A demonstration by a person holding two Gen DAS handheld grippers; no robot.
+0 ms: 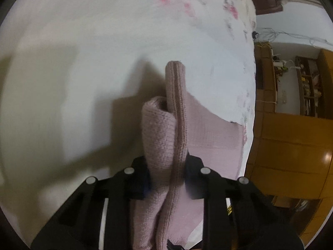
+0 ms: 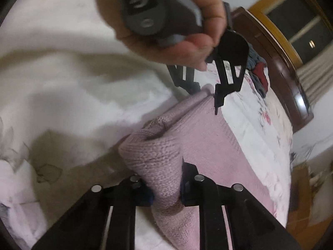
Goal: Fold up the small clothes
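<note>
A pink knitted garment [image 1: 164, 129] is held up over the white bed sheet [image 1: 83, 41]. My left gripper [image 1: 166, 179] is shut on a bunched, ribbed edge of it. In the right wrist view the same pink garment [image 2: 187, 137] stretches away from my right gripper [image 2: 166, 189], which is shut on a thick fold of the knit. At the far end of that view a hand [image 2: 179, 48] holds the left gripper [image 2: 206, 91], pinching the garment's other corner. The cloth hangs taut between both grippers, and its lower part drapes over the bed.
The bed sheet [image 2: 62, 62] carries a faint floral print. A dark wooden headboard [image 2: 287, 79] stands at the far right, with a blue and red cloth [image 2: 260, 70] beside it. Wooden cabinets and shelves [image 1: 291, 129] line the room past the bed's edge.
</note>
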